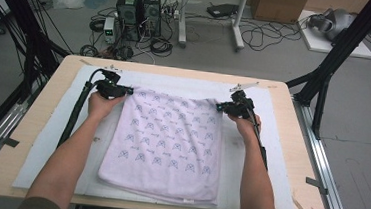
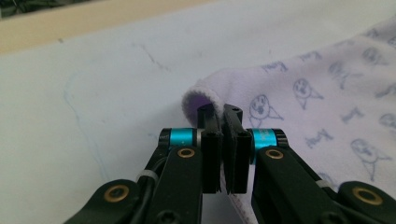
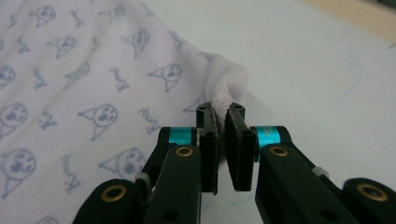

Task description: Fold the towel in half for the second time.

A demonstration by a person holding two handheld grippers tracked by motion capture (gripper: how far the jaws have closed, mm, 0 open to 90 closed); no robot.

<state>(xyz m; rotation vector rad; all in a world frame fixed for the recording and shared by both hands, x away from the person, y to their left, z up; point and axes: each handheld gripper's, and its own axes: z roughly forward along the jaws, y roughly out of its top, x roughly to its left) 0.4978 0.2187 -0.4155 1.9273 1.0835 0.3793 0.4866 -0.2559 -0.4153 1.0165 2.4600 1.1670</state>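
High view: pale lilac towel with small grey printed figures lies folded on the white mat covering the wooden table. Left gripper is clamped on the towel's far left corner, right gripper on the far right corner. Both corners bunch between closed jaws; the near edge rests flat.

both grippers clamped shut.
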